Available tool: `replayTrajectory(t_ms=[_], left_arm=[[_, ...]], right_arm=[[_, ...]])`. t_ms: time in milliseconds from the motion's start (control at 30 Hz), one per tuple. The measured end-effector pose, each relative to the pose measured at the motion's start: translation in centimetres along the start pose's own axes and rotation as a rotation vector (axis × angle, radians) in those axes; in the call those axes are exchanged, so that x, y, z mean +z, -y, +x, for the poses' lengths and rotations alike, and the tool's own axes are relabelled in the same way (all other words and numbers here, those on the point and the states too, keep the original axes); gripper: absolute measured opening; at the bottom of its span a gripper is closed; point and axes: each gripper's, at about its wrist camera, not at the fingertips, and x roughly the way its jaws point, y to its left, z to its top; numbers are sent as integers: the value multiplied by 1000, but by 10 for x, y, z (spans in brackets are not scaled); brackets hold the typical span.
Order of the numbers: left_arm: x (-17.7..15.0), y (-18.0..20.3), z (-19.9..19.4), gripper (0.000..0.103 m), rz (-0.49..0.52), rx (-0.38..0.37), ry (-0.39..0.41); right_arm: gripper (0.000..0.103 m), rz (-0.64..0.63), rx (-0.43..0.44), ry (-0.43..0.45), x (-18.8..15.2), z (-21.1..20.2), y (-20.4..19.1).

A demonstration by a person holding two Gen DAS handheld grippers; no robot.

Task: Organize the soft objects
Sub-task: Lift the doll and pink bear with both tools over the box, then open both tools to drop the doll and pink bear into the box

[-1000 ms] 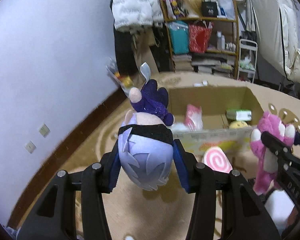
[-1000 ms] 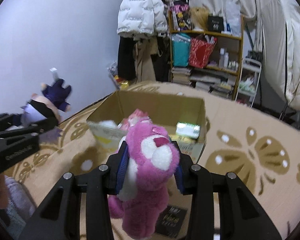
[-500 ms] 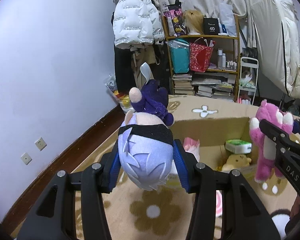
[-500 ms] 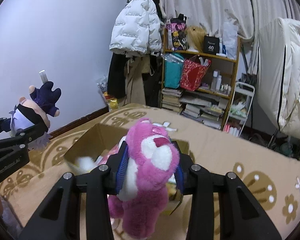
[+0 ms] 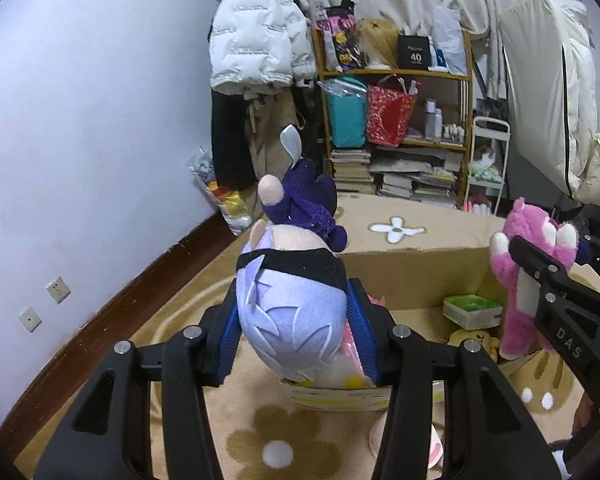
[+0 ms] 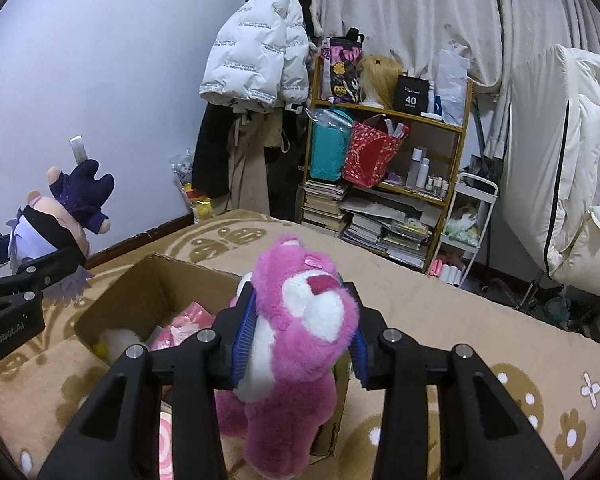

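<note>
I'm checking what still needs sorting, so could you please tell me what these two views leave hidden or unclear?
- Cardboard box contents: in the right wrist view, the pink bear held by the right tongs covers most of the inside.
- Same box in the left wrist view: the purple-haired doll in the left tongs blocks its near left part.
- Pink swirl cushion: cut off by the tongs' frame.
- Shelf bottles: too small to identify.
</note>
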Motion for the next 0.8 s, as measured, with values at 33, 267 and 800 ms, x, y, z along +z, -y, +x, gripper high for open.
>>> replayTrajectory(t_ms=[33,267,800], left_arm=[[-1,2,2,48,5,-2,-6],[-14,16,21,48,19,-40,-58],[-30,23,40,51,18,-73,-98]], right_arm=[[43,2,0,-5,-2,3,1],[44,32,-13,-22,-15,16,5],[46,139,38,-43,-31,27,14]])
